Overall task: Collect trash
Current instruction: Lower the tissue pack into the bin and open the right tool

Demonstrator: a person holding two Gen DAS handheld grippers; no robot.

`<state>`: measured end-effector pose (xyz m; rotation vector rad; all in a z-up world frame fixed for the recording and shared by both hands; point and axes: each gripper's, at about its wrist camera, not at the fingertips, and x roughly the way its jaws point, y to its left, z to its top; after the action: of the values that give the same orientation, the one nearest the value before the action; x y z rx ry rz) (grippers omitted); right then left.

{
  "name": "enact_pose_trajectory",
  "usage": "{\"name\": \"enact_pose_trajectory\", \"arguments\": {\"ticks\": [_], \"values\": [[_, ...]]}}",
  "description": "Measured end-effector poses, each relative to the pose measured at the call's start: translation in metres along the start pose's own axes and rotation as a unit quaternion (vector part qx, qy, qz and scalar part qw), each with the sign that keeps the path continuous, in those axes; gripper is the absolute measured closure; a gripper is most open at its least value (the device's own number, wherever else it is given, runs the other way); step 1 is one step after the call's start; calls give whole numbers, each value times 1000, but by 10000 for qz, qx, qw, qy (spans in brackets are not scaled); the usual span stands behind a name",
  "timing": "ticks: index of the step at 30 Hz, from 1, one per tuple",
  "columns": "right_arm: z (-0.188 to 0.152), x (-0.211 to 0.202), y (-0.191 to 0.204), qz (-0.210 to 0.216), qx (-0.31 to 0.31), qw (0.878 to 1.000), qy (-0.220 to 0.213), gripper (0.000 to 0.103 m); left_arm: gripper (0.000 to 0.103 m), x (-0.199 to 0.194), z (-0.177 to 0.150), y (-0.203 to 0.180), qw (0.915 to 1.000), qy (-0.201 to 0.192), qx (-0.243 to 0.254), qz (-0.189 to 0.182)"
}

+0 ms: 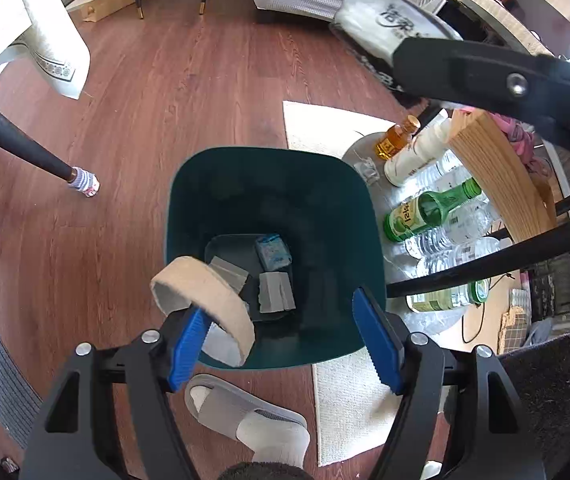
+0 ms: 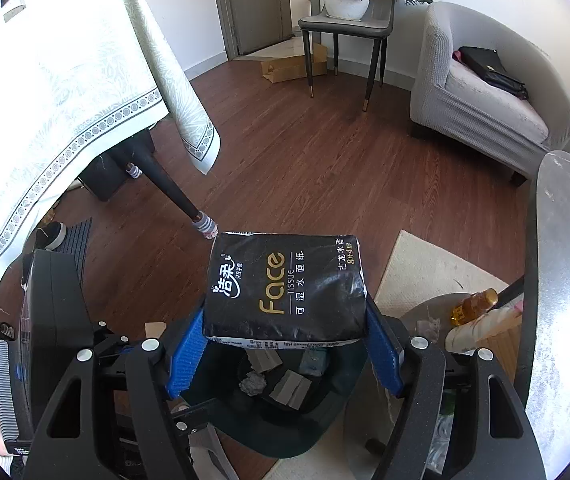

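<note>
A dark green trash bin (image 1: 325, 208) stands on the floor right below my left gripper (image 1: 279, 304), which is open wide. A cardboard tape ring (image 1: 205, 304) leans on its left finger (image 1: 189, 344) over the bin's near rim; the right finger is well clear of it. Grey cardboard scraps (image 1: 275, 292) and a blue-white packet (image 1: 271, 252) lie at the bottom. My right gripper (image 2: 285, 312) is shut on a black "Face" tissue pack (image 2: 285, 292), held above the bin (image 2: 285, 448). From the left wrist view that pack (image 1: 385, 28) shows at top right.
A green bottle (image 1: 433, 208), an amber bottle (image 1: 399, 136), a white bottle and several water bottles crowd a low shelf right of the bin. A slippered foot (image 1: 245, 412) is just before it. A socked table leg (image 1: 81, 182) stands left; a sofa (image 2: 485, 96) and chair (image 2: 345, 28) lie beyond.
</note>
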<state>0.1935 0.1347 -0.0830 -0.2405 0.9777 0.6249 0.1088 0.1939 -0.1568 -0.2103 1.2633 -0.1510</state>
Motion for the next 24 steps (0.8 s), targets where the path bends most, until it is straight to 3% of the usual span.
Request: {"name": "enact_pose_trajectory", "arguments": {"ticks": [3,15,19,22,24], "values": [[-4,12,-1,-40,-16,9998,213,31,28,-2,-1,2,9992,-76,169,366],[-24,64,-12,147,352,9956,855,31,28,-16,1,7,9989,-252,118,374],[-31,79,-7,307,368,9931,1067,31,40,-29,3,7,9983,-428,126,383],[-34,84,-14,770,738,9883,1092,29,45,-37,3,3,9973,-478,225,508],[-36,87,-18,801,869,9871,1079,25,48,-43,3,2,9966,-549,270,545]]}}
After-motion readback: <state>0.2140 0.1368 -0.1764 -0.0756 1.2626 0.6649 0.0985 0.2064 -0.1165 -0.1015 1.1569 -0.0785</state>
